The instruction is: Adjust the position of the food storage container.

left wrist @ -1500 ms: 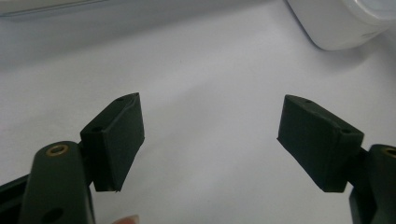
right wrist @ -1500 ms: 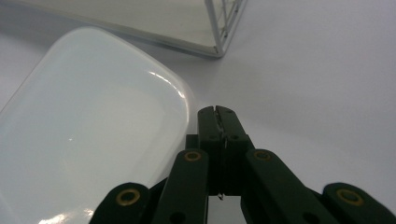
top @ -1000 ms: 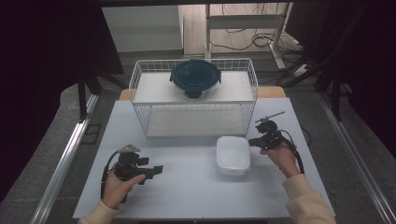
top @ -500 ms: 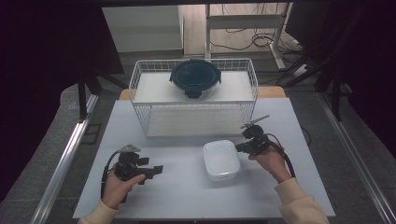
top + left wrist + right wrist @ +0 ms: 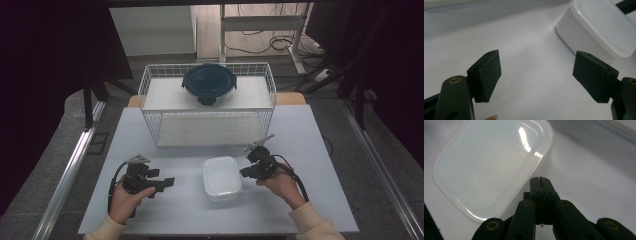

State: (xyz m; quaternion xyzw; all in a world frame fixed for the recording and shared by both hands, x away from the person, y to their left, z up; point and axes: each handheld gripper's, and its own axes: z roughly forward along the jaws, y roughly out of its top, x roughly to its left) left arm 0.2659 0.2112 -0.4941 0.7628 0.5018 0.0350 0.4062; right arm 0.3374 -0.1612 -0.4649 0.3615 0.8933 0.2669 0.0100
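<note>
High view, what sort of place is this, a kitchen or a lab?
Probably a lab or recording workspace, not a kitchen: a plain white table ringed by dark curtains, loose cables on the floor, and a metal-framed desk behind.

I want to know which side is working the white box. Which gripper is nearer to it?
Right. The right gripper is shut against the white box's right edge; the left gripper is open, apart on its left.

white table (image 5: pixel 320 150) w/ tub (image 5: pixel 222 178), basket (image 5: pixel 150 80)
</note>
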